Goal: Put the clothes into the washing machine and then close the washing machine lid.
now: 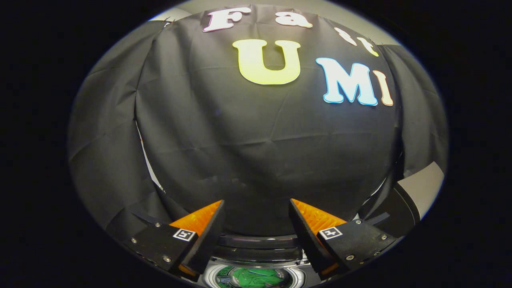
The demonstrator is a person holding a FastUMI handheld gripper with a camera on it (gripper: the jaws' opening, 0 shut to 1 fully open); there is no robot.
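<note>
Green clothes [256,277] below parted (empty) gripper [256,218].

- Was a draped recording booth, not a lived-in home.
- Hung with creased black cloth [264,152] as walls, well beyond the fingers.
- Held a washing machine [256,276] low between the parted fingers of the gripper [256,224], green clothes [256,277] in its drum.
- Showed pale wall [424,188] past the cloth's edge.
</note>
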